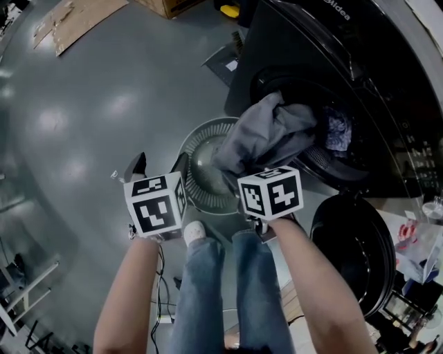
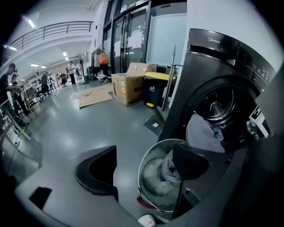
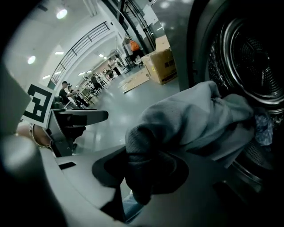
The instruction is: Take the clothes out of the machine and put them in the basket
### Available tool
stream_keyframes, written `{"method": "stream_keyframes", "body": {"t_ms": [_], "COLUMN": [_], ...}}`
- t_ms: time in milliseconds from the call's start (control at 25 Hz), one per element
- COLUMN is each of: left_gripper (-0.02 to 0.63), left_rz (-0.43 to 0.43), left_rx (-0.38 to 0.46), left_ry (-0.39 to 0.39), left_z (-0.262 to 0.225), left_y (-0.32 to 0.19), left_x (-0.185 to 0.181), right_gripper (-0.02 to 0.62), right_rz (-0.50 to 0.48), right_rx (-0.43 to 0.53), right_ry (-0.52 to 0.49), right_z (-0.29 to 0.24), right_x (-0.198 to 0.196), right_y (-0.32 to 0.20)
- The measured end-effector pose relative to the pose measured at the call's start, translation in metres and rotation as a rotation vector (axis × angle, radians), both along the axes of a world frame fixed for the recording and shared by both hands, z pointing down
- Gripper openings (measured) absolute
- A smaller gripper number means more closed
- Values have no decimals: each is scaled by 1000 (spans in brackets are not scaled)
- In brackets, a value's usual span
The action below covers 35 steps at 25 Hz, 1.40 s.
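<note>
Grey garment [image 1: 270,131] tight in the right hand-held gripper [image 3: 142,172], between drum [image 3: 253,57] and basket [image 1: 185,148]; left hand-held gripper [image 2: 144,153] open, empty.

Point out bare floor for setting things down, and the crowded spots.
Bare: the wide floor left of the basket, up to the flattened cardboard. Crowded: basket to machine, where the grey garment hangs from the right gripper; open door blocks the right.
</note>
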State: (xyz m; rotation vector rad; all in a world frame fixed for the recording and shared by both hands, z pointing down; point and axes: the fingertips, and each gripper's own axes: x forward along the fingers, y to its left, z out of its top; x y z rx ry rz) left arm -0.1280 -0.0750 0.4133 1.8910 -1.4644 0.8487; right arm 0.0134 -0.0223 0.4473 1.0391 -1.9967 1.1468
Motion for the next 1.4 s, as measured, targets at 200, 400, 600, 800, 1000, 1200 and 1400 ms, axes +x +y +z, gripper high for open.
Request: {"method": "stream_keyframes", "body": {"t_ms": [200,400,600,800,1000,1200,1400], "left_gripper": [396,396,396,396,396,396,396], "left_rz": [-14,-17,-15,-1,20,26,18], "left_rx": [-6,-12,-18,-22,-29,-53,-73], "left_ry": [-7,-16,-11,-8,-13,-18,-10], "left_z": [4,10,17,24,38,58,68], "left_y": [2,1,5,8,10,13,15], "left_x": [-16,-27,-25,-14,-3,12,27], "right_gripper": [120,130,249,506,511,511,509], "right_rz": [-44,-49,29,63,52,98,93], "right_rx": [-61,-99,-158,-28,16,90,185], "right_ry": [-139,-116,-74,30,129,253,414], "right_z": [3,19,43,56,72,77,65], "right_x": [-44,-49,-29,-5,24,78,136], "right_y": [13,18,18,7,-2,-27,-58]}}
